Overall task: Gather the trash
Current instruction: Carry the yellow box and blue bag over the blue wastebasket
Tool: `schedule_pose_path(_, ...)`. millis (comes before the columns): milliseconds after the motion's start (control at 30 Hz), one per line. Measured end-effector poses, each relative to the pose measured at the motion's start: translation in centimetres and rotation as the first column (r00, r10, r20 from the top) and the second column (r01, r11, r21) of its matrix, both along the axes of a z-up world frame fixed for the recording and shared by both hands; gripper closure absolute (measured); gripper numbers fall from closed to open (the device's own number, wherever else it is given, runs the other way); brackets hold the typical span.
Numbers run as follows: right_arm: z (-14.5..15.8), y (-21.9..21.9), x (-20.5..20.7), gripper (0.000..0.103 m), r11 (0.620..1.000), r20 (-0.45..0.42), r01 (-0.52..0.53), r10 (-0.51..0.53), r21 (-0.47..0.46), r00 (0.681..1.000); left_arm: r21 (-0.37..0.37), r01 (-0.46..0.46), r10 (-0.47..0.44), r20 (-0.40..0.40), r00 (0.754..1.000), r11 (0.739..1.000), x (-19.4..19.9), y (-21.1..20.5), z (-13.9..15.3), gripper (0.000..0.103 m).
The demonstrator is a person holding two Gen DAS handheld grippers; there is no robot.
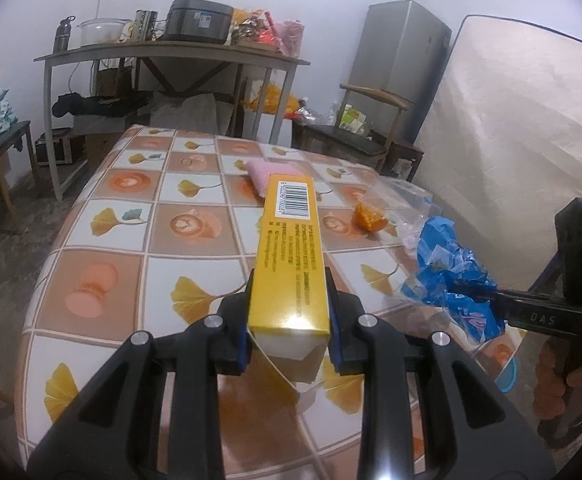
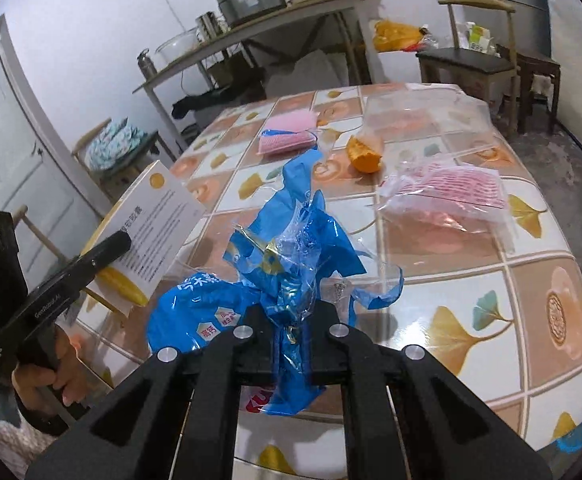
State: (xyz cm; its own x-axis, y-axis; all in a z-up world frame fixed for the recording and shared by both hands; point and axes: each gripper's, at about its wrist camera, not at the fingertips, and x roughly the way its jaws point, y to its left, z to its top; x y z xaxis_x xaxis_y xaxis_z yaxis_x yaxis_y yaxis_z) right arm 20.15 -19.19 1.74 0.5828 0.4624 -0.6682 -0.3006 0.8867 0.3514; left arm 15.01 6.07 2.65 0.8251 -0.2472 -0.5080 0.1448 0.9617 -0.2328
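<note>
1. Left gripper (image 1: 289, 312): jaws clamped on the near end of a long yellow box (image 1: 291, 252), which is held clear of the table and points away from the camera. Left view alone shows its barcode face; the right view shows a white printed side.
2. Right gripper (image 2: 289, 330): jaws pinched nearly closed on a crumpled blue plastic wrapper (image 2: 283, 264). Right view shows it bunched between the fingers, with its tail hanging below them. Left view shows the wrapper from the side, at the tip of the other tool.
3. Each view catches the opposite hand (image 2: 47, 376) wrapped round a black handle.
4. Table (image 1: 103, 264): cloth in a tile pattern of ginkgo leaves and coffee cups.
5. Right view only: a clear bag with pink contents (image 2: 447, 192) lies flat on the cloth beyond the wrapper.
6. Mid-table: an orange peel piece (image 2: 365, 154), seen in both views.
7. Farther: a pink sponge (image 2: 289, 136); the box partly hides it in the left view.
8. Background: a cluttered shelf table (image 1: 171, 54). Left view alone shows a grey fridge (image 1: 399, 64) and an upright mattress (image 1: 523, 128).
</note>
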Motion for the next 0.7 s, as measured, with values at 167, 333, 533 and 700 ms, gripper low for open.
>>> schedule_pose_path(167,0.3,-1.4,-0.9,0.095,0.999,0.018,0.027,-0.028,0.033,0.999,0.011,0.043,-0.043,0.018,0.999,0.999,0.0,-1.3,0.9,0.076)
schedule_pose_path(333,0.7,-3.6,-1.7,0.095,0.996,0.041,0.061,-0.064,0.071,0.997,0.022,0.092,-0.093,0.047,0.995,0.996,-0.2,-3.2,2.2,0.076)
schedule_pose_path(533,1.8,-6.8,-3.3,0.095,0.987,0.088,0.118,-0.128,0.106,0.988,0.030,0.186,-0.188,0.080,0.979,0.982,-0.4,-6.8,3.7,0.076)
schedule_pose_path(700,2.7,-10.5,-5.2,0.095,0.972,0.129,0.195,-0.212,0.133,0.969,0.032,0.299,-0.301,0.104,0.948,0.954,-0.3,-11.2,5.0,0.076)
